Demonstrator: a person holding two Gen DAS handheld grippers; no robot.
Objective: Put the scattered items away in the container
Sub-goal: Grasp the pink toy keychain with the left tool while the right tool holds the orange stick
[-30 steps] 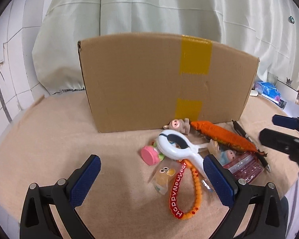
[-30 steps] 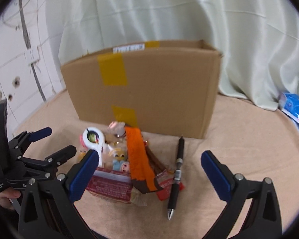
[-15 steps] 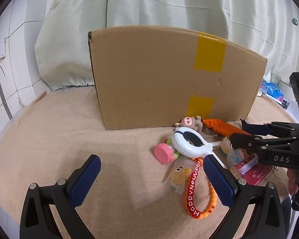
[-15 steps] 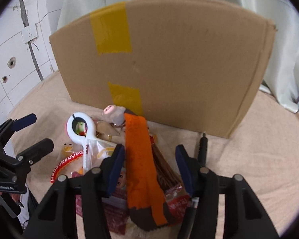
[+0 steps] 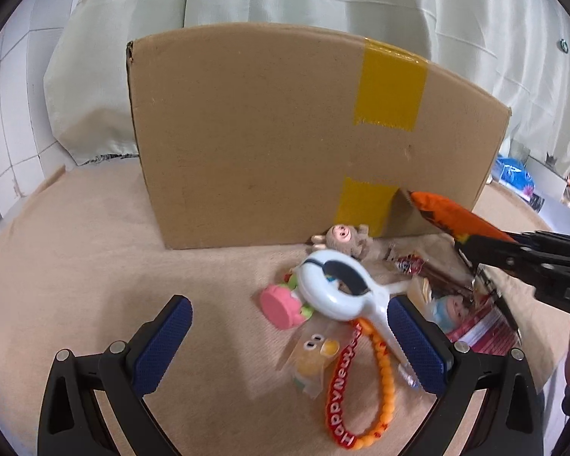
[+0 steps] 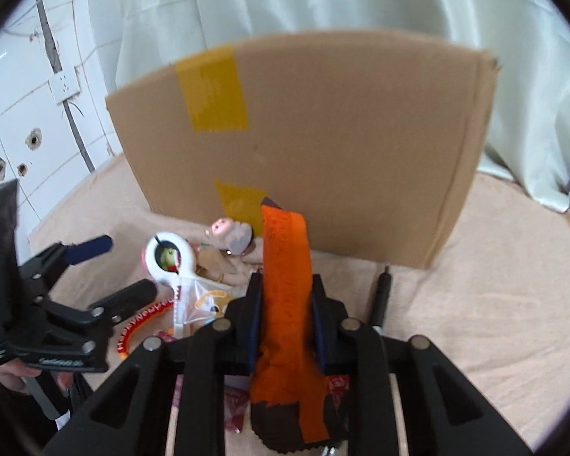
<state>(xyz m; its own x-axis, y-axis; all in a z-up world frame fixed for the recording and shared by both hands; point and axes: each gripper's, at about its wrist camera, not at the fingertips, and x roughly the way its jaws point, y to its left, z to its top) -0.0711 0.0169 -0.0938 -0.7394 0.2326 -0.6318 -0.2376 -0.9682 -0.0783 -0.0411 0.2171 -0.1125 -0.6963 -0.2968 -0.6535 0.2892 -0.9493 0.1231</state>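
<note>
The right gripper (image 6: 286, 315) is clenched on an orange packet (image 6: 285, 285), its blue pads pressing the packet from both sides; in the left wrist view the same packet (image 5: 452, 214) sticks out of the black jaws at about 3 o'clock, lifted clear of the cloth and pointing toward the lower yellow tape strip on the cardboard box (image 5: 285, 144). The box stands upright on the beige tablecloth (image 5: 75, 266) at 12 o'clock in both views, its top not visible from this low angle. The left gripper (image 5: 288, 342) hangs with its jaws released and wide apart, holding nothing; from the right wrist view it sits at 9 o'clock (image 6: 106, 269). The other scattered items lie in a heap just in front of the box: a small plush toy (image 5: 342, 237) touching the box base, a white ring-shaped handle (image 5: 338, 288) lying over a pink round toy (image 5: 281, 306), a clear sachet with a cartoon face (image 5: 311, 357), an orange beaded strap with a red tag (image 5: 361, 391), and a red wrapper (image 5: 482, 330) at 4 o'clock. A black pen (image 6: 381, 296) lies on the cloth at 3 o'clock of the right gripper, pointing toward the box.
</note>
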